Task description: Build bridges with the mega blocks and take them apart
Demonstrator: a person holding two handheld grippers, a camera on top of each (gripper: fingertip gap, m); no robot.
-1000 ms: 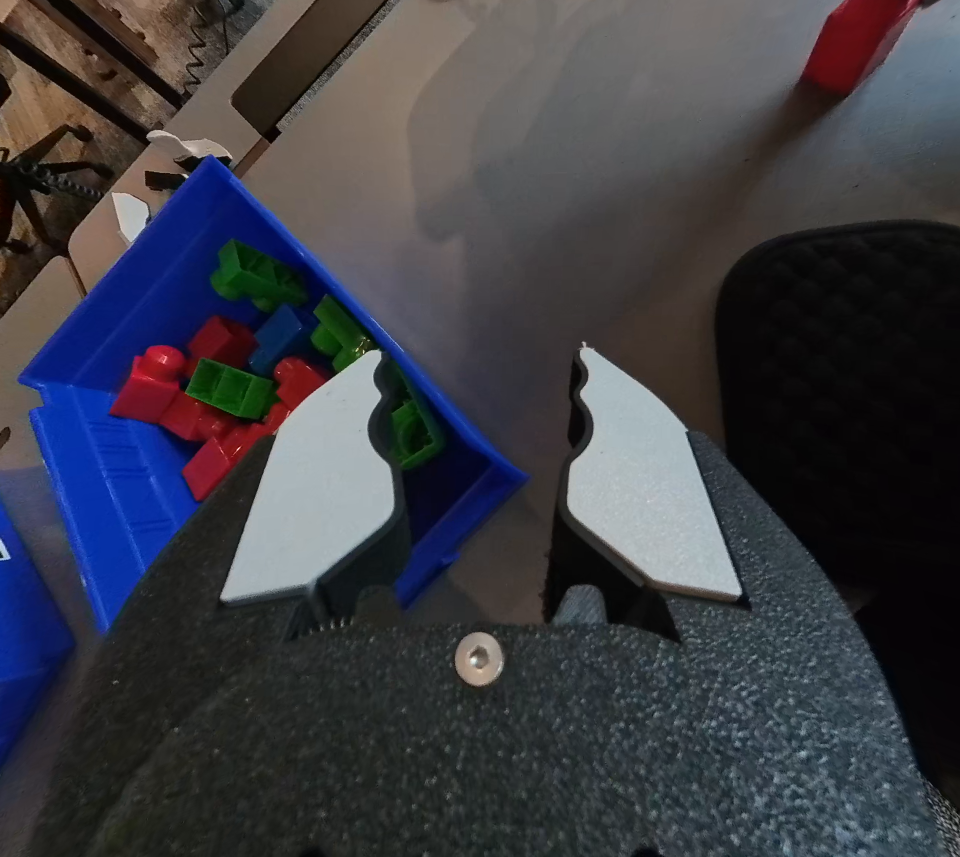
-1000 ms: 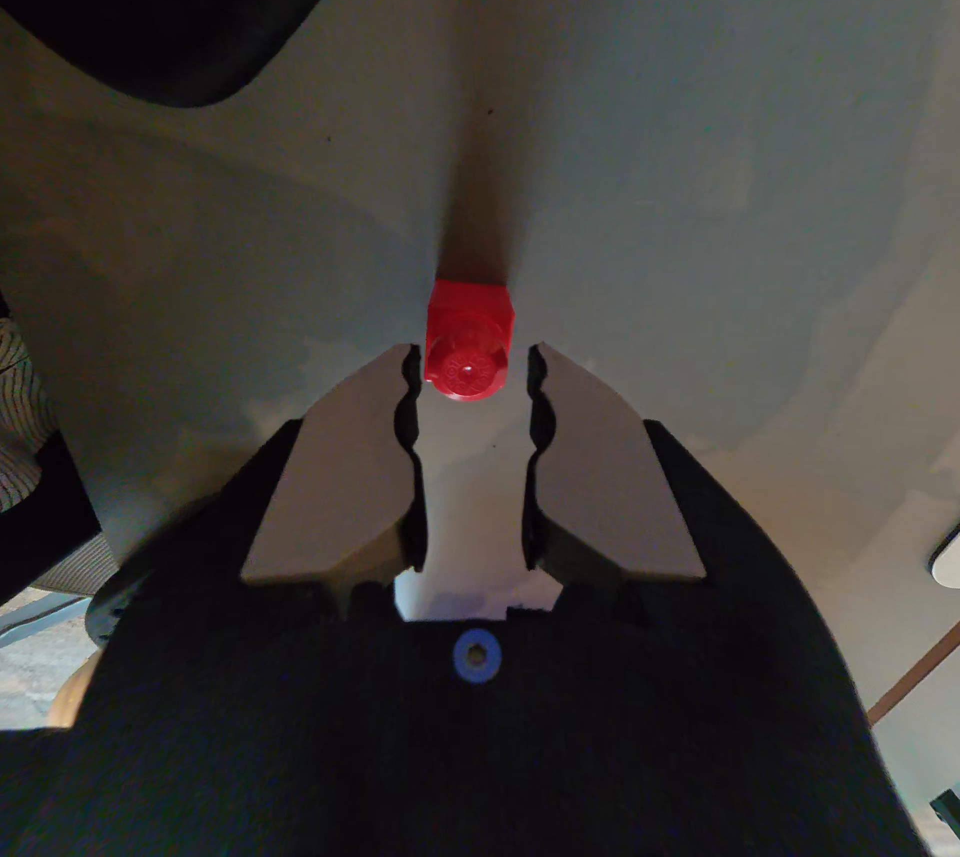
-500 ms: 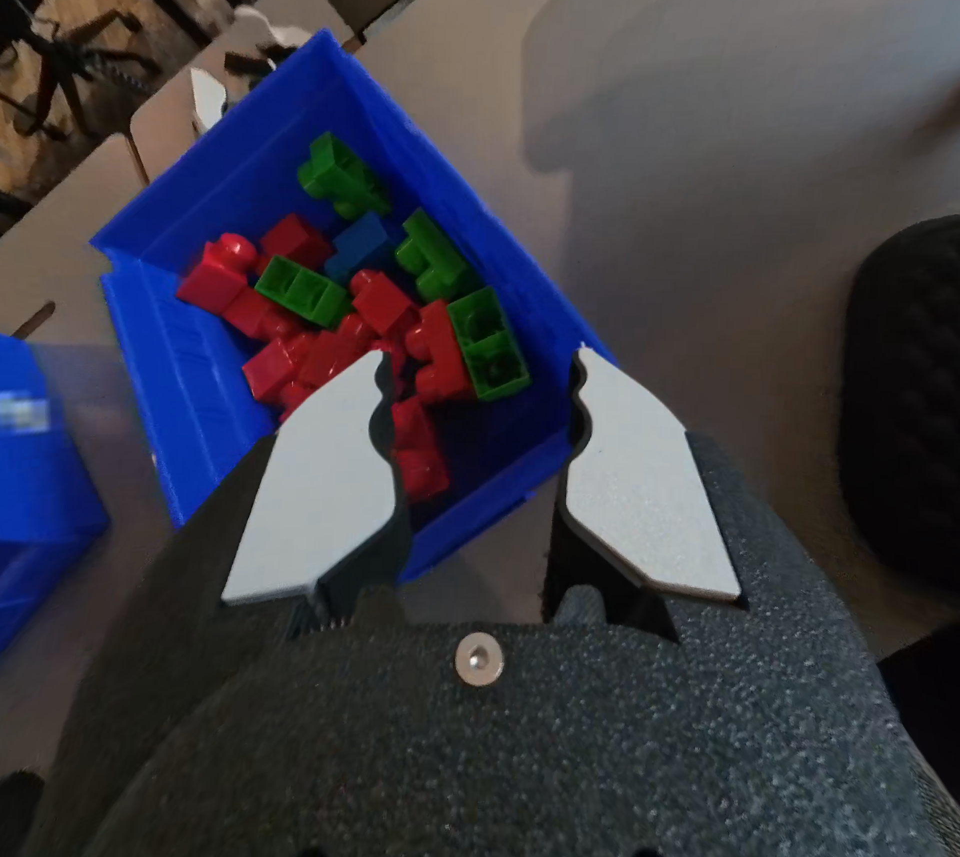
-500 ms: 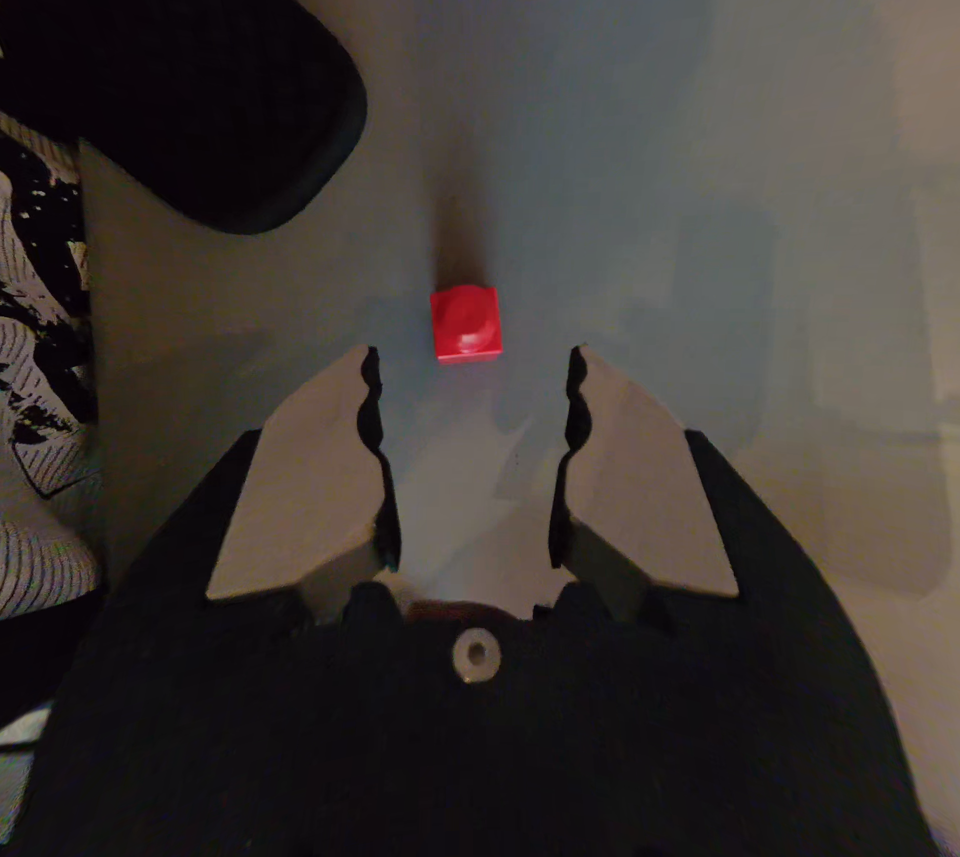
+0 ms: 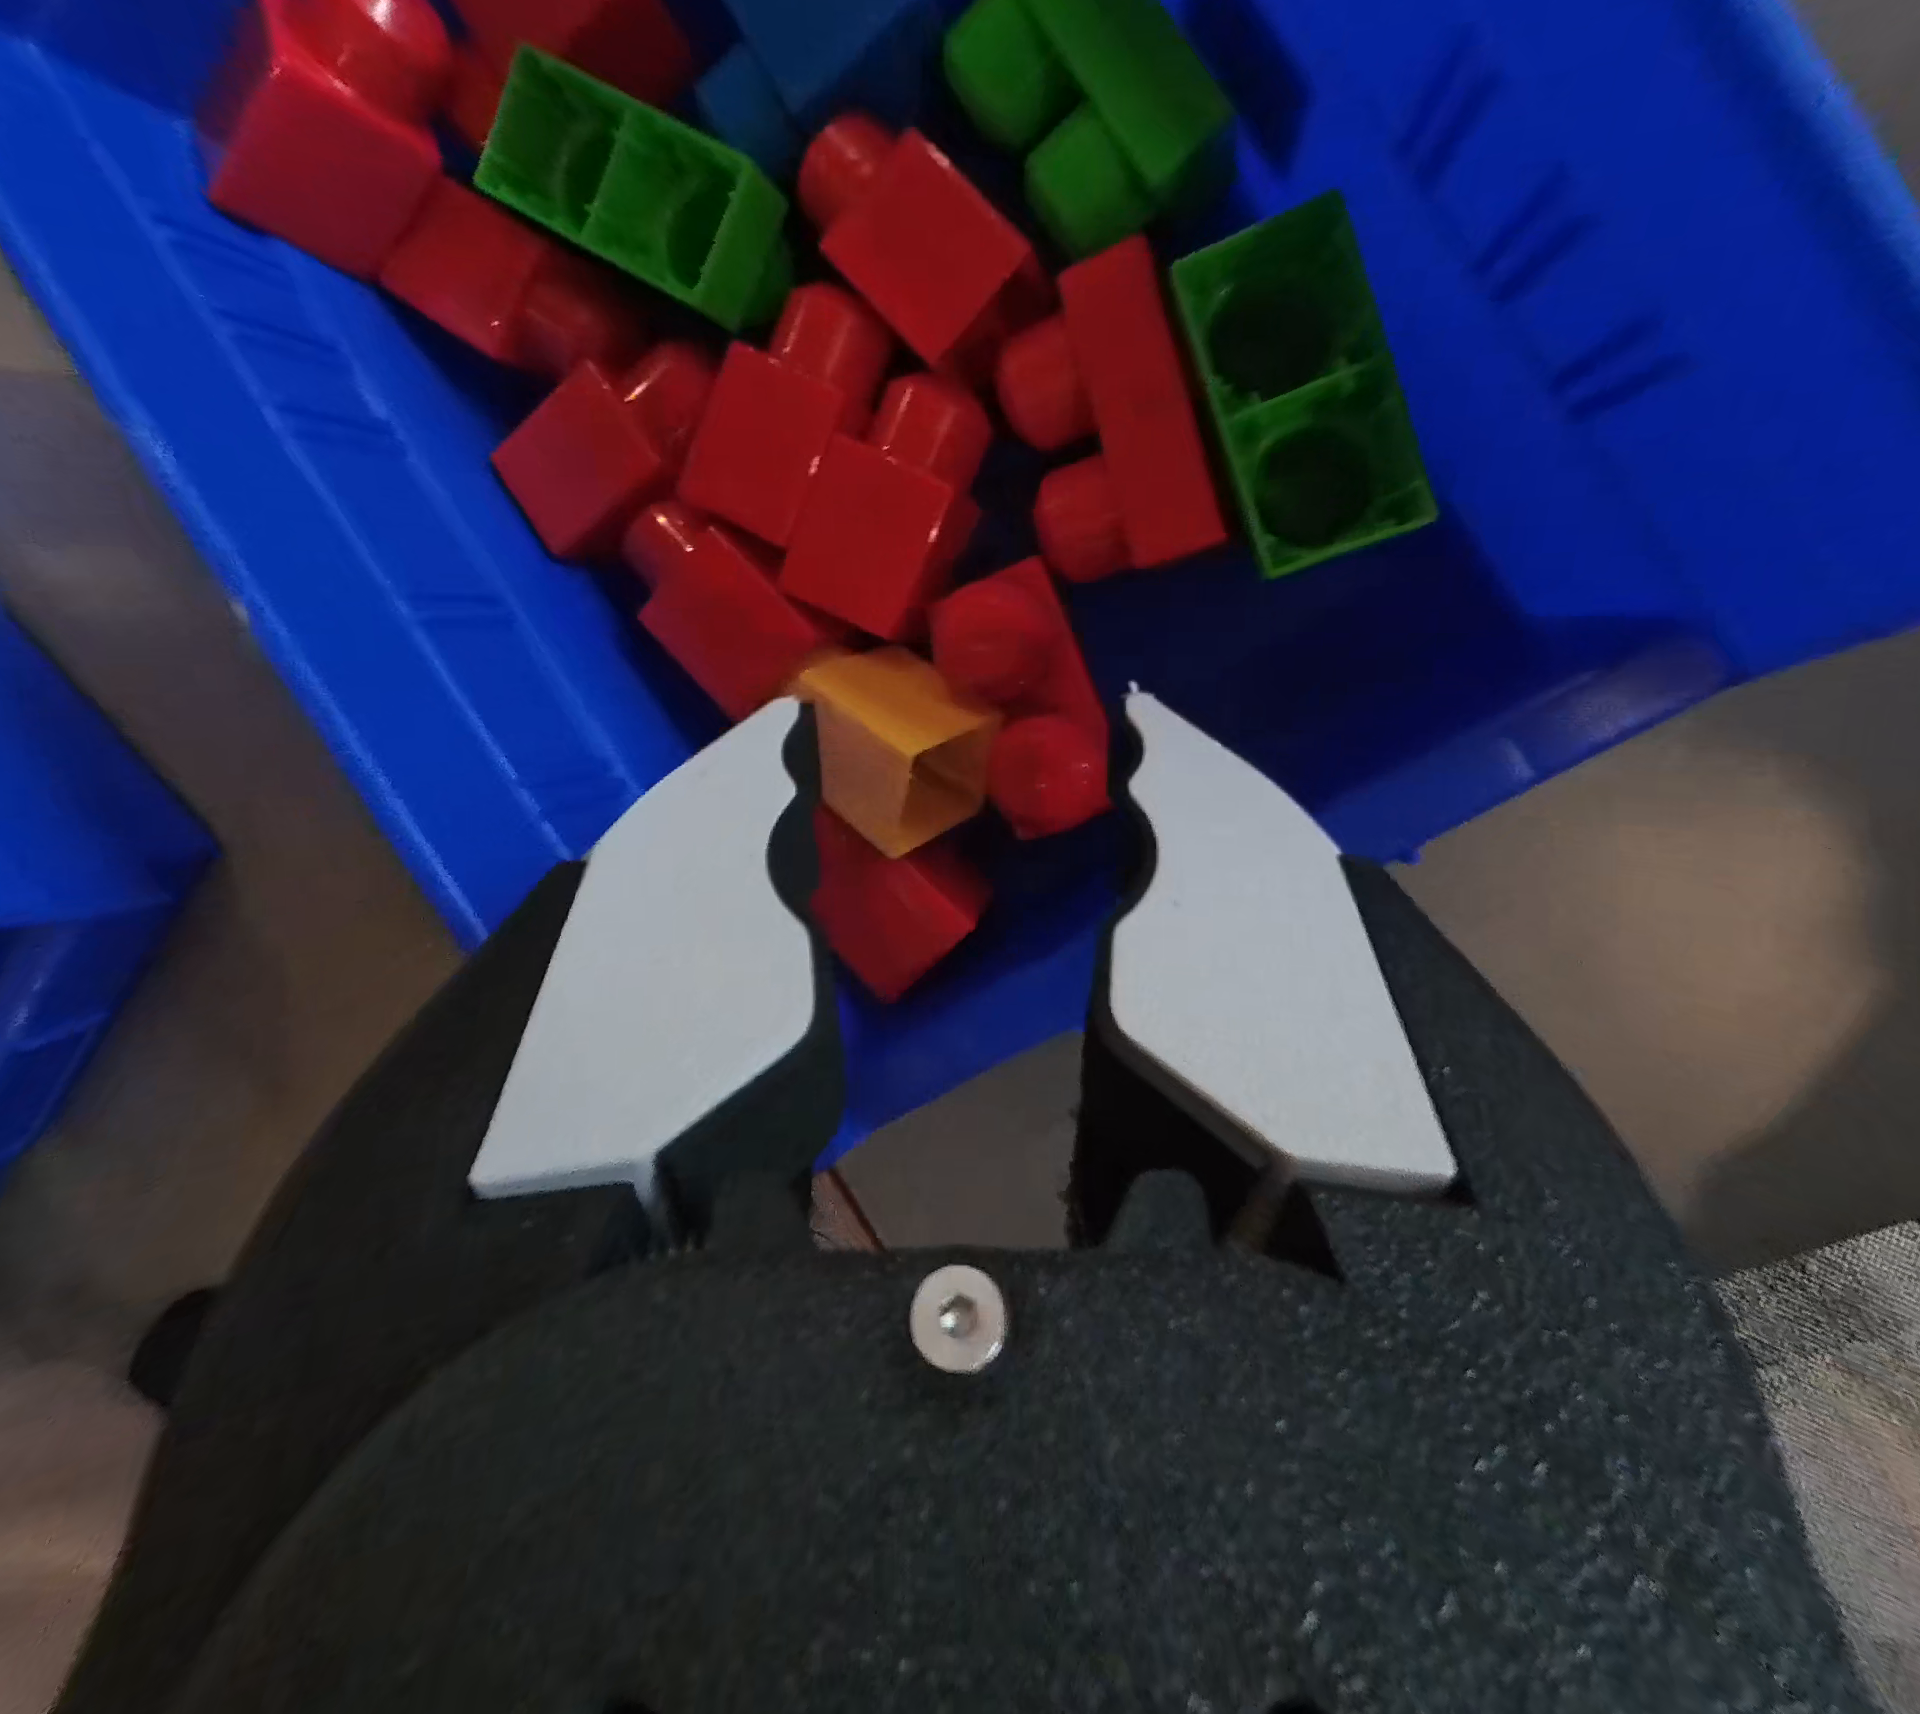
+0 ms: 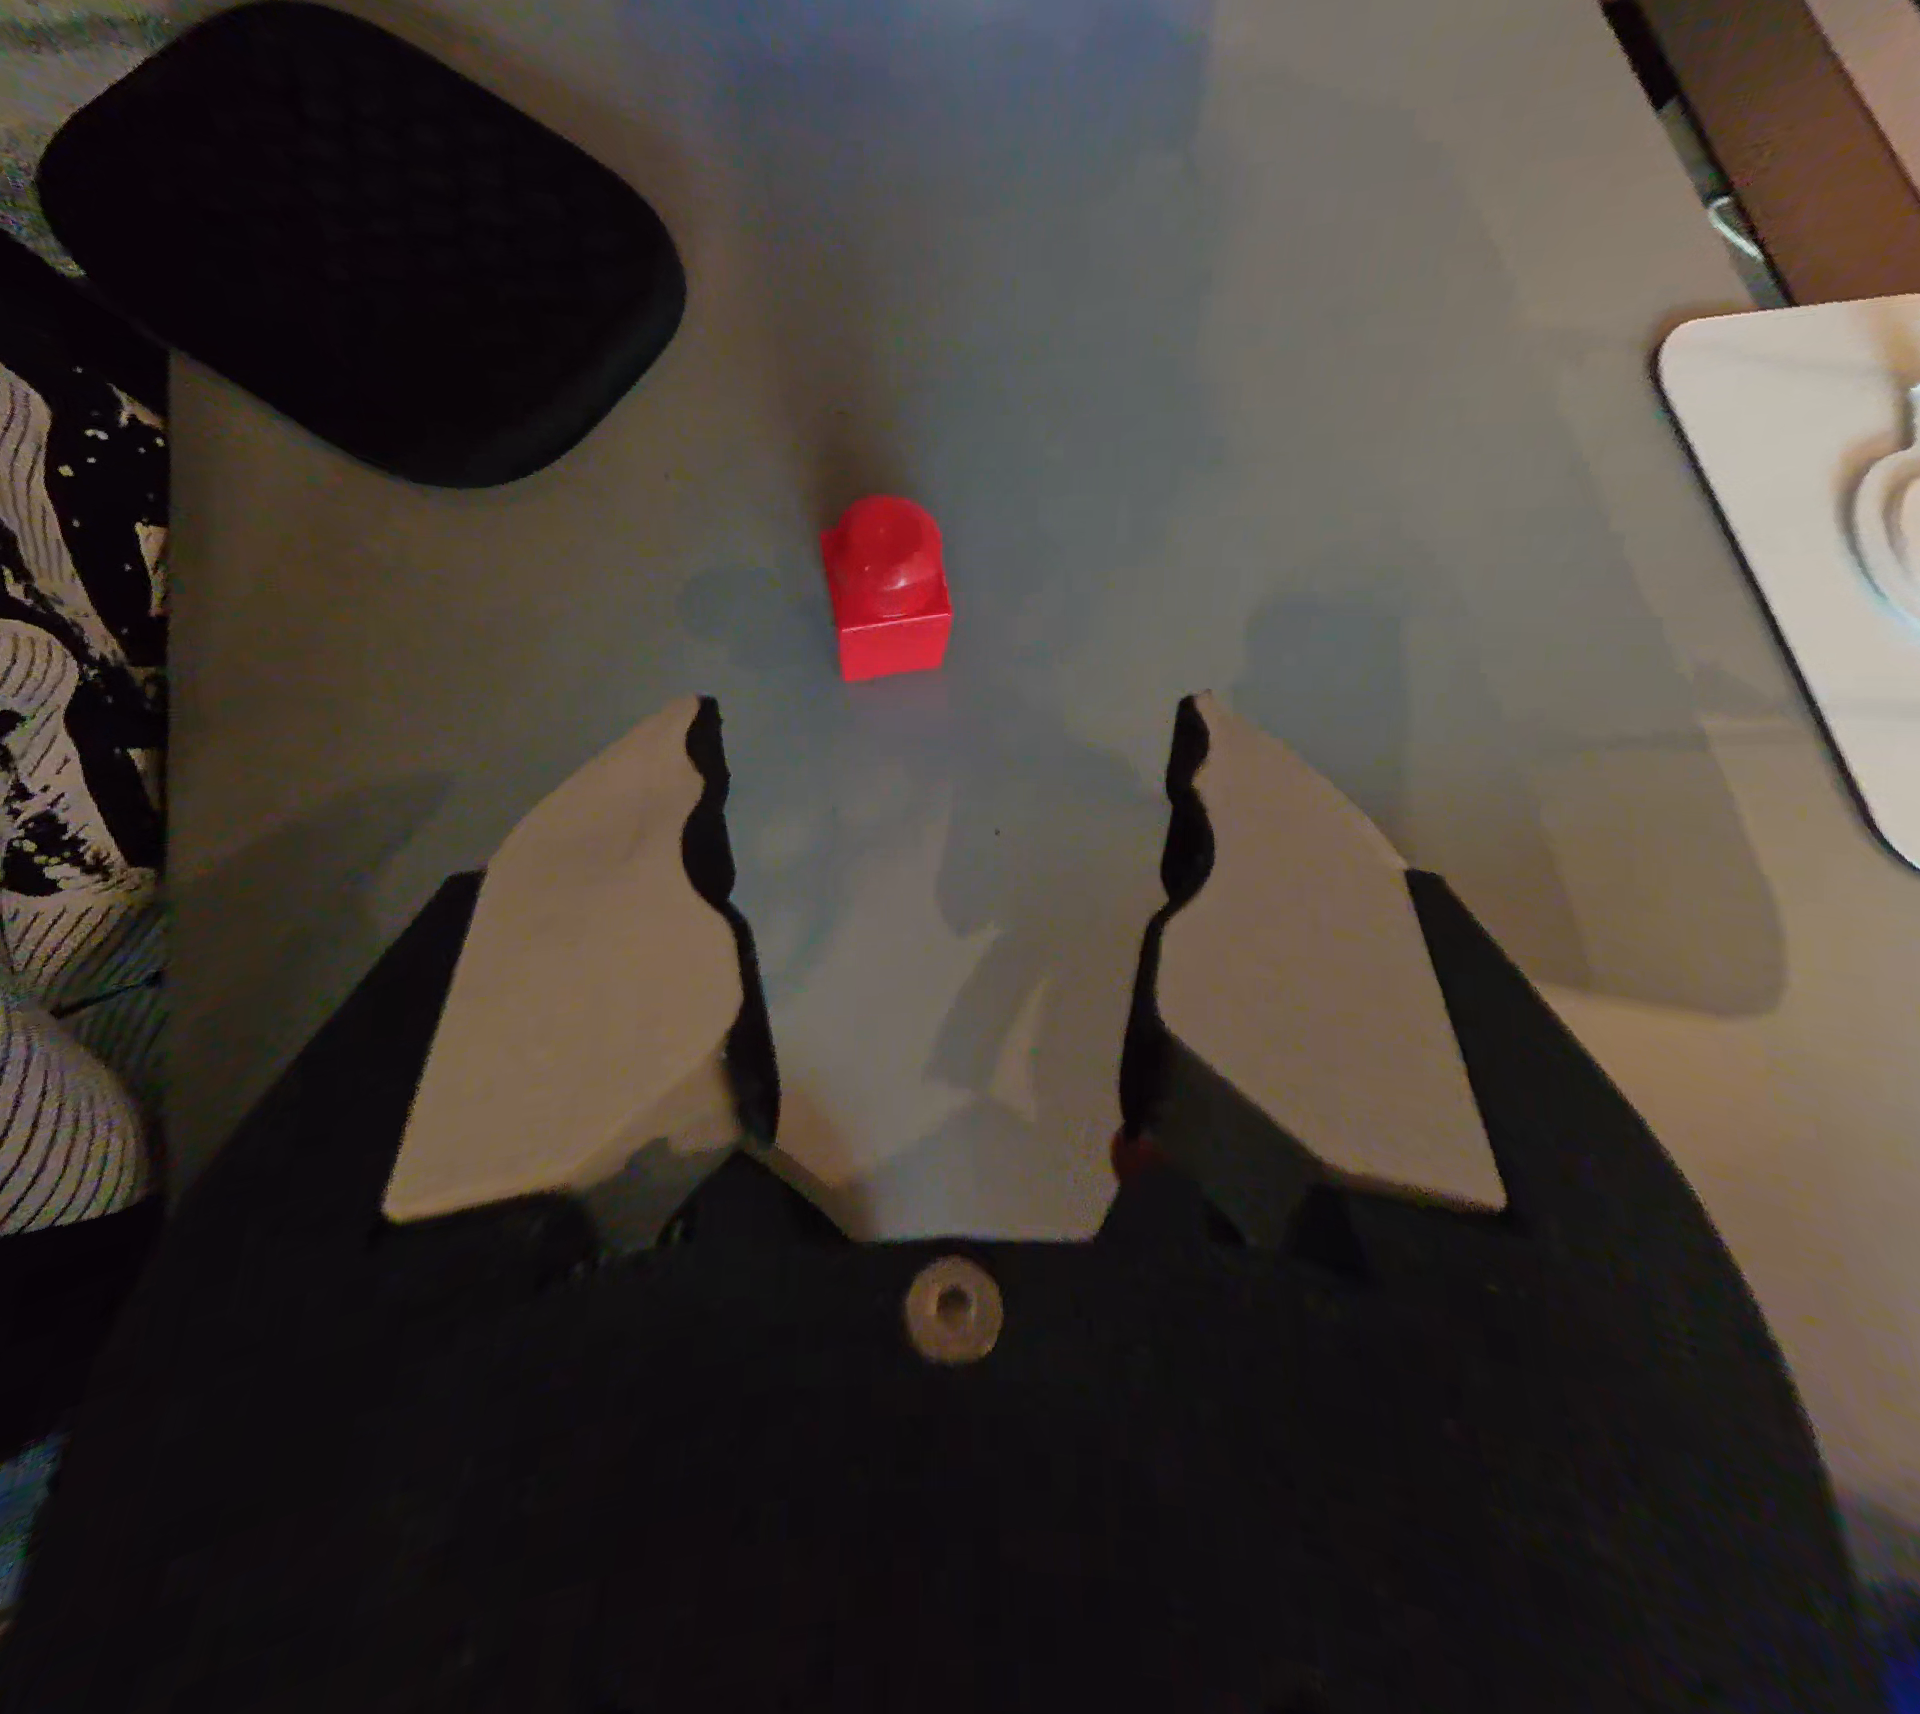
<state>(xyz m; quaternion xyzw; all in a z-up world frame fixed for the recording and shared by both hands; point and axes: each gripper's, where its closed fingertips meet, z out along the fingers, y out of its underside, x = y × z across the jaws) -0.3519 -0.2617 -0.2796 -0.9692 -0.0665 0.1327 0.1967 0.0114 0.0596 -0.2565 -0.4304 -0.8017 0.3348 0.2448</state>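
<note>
My left gripper (image 5: 961, 708) is spread open with nothing in it, poised over the near end of the blue bin (image 5: 1558, 210); an orange block (image 5: 894, 750) and a red two-stud block (image 5: 1023, 698) lie in the gap between its fingertips, though I cannot tell whether it touches them. Beyond them the bin holds a jumble of red, green and blue blocks. My right gripper (image 6: 945, 708) is wide open and empty above the grey table (image 6: 1039, 262); a single red block (image 6: 888, 599) stands upright just ahead of its tips, clear of both. A black pad (image 6: 353, 241) lies to the far left.
</note>
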